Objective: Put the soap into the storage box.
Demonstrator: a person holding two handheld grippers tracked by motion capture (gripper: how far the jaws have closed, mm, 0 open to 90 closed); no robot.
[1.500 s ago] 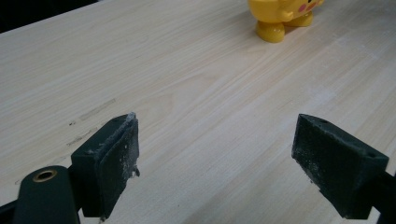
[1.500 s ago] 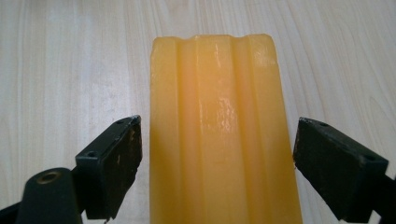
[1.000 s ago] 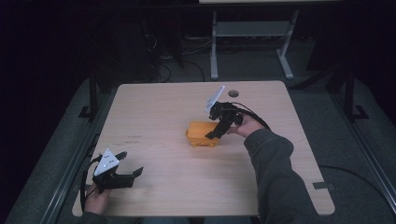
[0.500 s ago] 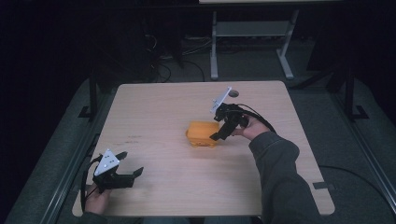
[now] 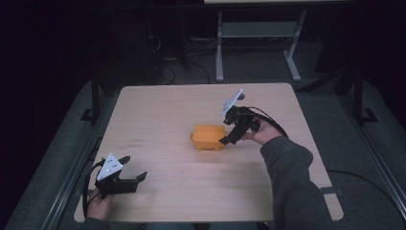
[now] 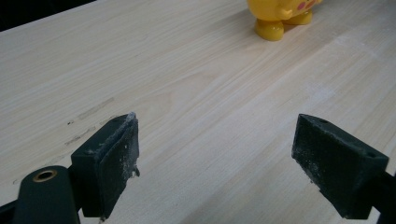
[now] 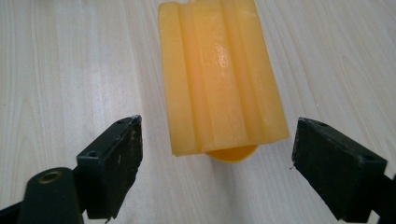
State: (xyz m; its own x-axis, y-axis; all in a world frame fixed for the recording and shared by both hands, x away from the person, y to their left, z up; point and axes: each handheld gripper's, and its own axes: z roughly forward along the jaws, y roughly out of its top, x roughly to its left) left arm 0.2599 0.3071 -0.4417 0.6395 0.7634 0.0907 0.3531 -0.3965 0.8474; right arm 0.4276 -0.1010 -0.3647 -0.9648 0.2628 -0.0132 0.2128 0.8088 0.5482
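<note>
An orange plastic toy [image 5: 208, 137] is seen standing near the middle of the wooden desk [image 5: 158, 110], on short rounded feet visible in the left gripper view [image 6: 280, 18]. From the right gripper view its ribbed, flat top [image 7: 219, 77] is presented lengthwise between the jaws.

The right tool [image 5: 229, 139] is held just beside the toy's right end, tilted down towards it. Its jaws are spread wide, with the toy lying ahead of and between them, and no contact can be made out. The left tool [image 5: 131, 179] is kept low at the near left corner of the desk, well apart from the toy, its jaws likewise spread wide over bare wood [image 6: 210, 116] and holding nothing.

The step in hand is judged to be the approach for a grasp by the right tool. For the next move, the jaws would need to be carried forward until the toy's long sides sit squarely between the pads, then closed evenly. Since the top is smooth and ribbed, a grip taken low on the flanks is likely to be safer than one on the upper edge, where slipping may be expected.
</note>
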